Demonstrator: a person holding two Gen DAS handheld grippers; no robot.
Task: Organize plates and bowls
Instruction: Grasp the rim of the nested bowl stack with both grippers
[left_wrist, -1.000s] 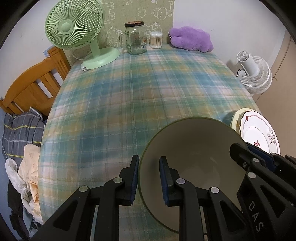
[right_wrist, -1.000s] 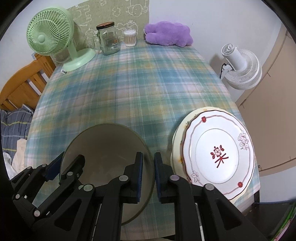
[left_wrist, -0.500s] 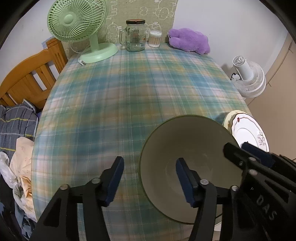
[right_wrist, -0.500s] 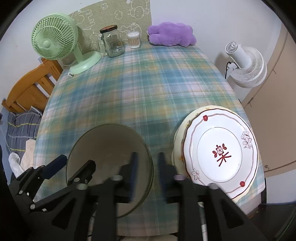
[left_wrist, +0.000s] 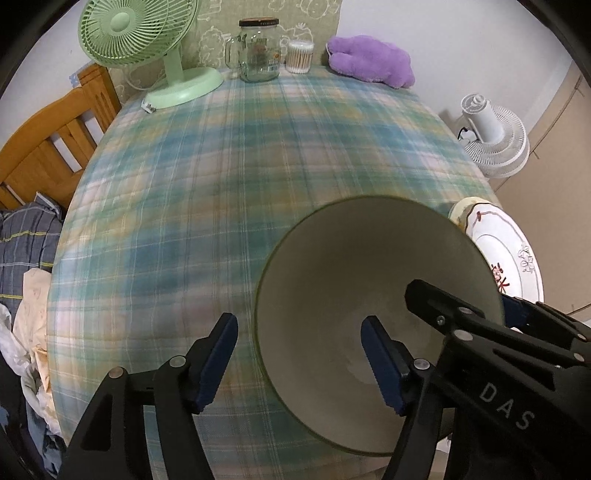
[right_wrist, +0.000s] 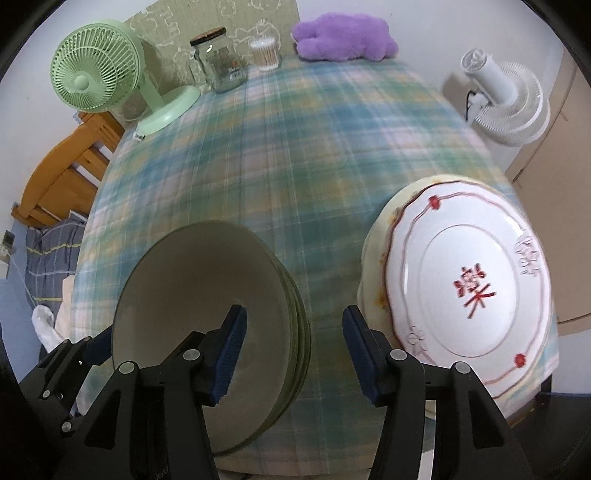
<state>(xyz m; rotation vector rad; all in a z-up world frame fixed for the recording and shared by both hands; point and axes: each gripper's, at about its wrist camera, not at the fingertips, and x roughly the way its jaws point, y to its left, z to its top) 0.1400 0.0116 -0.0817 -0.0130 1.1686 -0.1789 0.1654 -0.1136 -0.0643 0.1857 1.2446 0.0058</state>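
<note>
Bowl stack and plate stack, near edge of plaid table

Left gripper (left_wrist: 299, 363): jaws just opened, parted astride the near rim of the green-rimmed bowls (left_wrist: 373, 291), pads clear of it. Right gripper (right_wrist: 293, 356): jaws likewise just opened, astride the bowls' right rim, gripping nothing. Plates (right_wrist: 465, 284), white with red motif uppermost, stacked just right of the bowls on the tablecloth (right_wrist: 295, 155)

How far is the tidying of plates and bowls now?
Done, it seems: the plates lie stacked near the table's right edge, and the bowls sit nested beside them. In hand: nothing; the left gripper and right gripper have just been opening, each straddling the bowl rim without pressing. Left: no other loose dishes in view.
</note>
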